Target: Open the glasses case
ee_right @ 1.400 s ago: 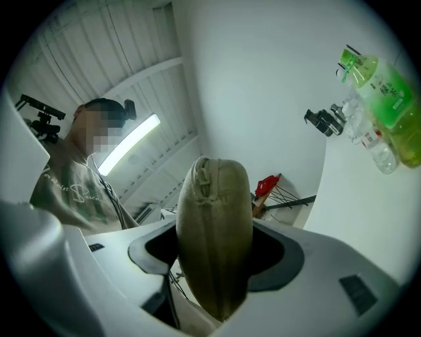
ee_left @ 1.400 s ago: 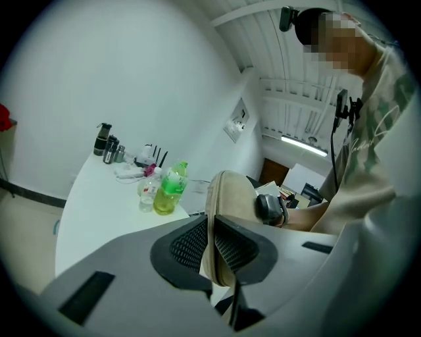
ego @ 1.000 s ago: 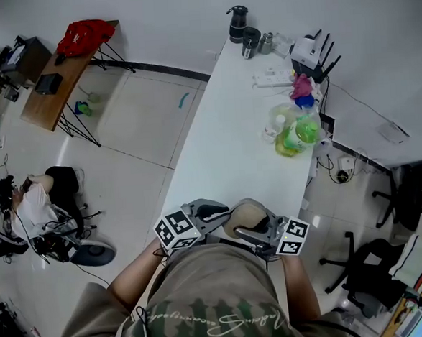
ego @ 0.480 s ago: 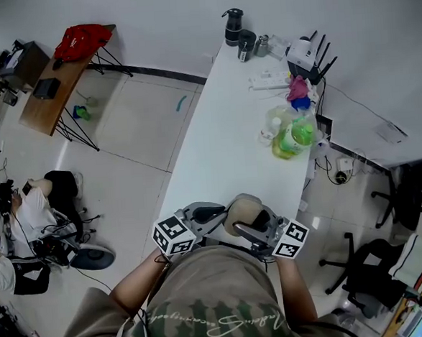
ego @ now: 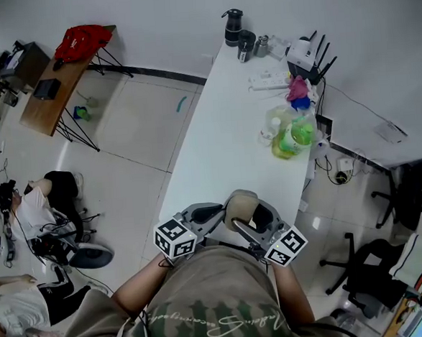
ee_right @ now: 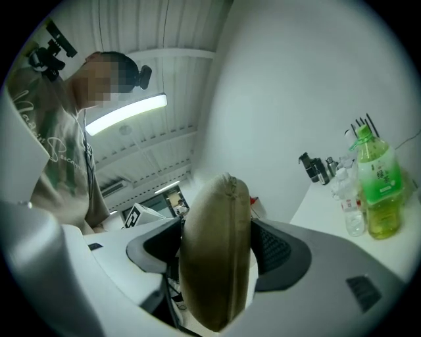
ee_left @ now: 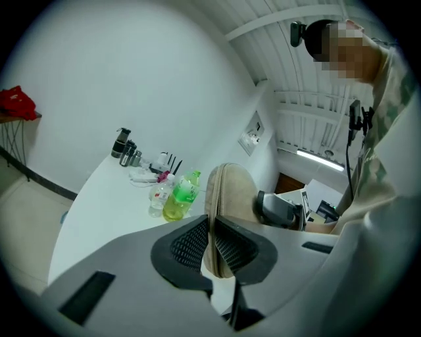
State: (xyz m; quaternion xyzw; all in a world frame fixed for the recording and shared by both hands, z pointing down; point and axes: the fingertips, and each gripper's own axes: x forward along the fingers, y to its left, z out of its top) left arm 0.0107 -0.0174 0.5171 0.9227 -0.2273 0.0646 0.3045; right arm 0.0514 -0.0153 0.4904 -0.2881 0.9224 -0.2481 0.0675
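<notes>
Now my right gripper (ee_right: 217, 253) clamps wide across the case (ee_right: 216, 217) to steady it. My left gripper (ee_left: 212, 247), nearly closed, pinches its seam edge, I judge for prying, over the near edge of the table (ego: 222, 127).

From the head camera, high overhead and tilted steeply down, the long white surface (ego: 222, 127) runs away to the far wall (ego: 150, 17). A second camera rides close behind the jaws of the left gripper (ego: 213, 214) and looks along that surface toward its far end. The camera on the right gripper (ego: 254, 223), set just as close, faces across the near end. All three views share the tan case (ego: 241, 207) and the green bottle (ego: 290, 138).
</notes>
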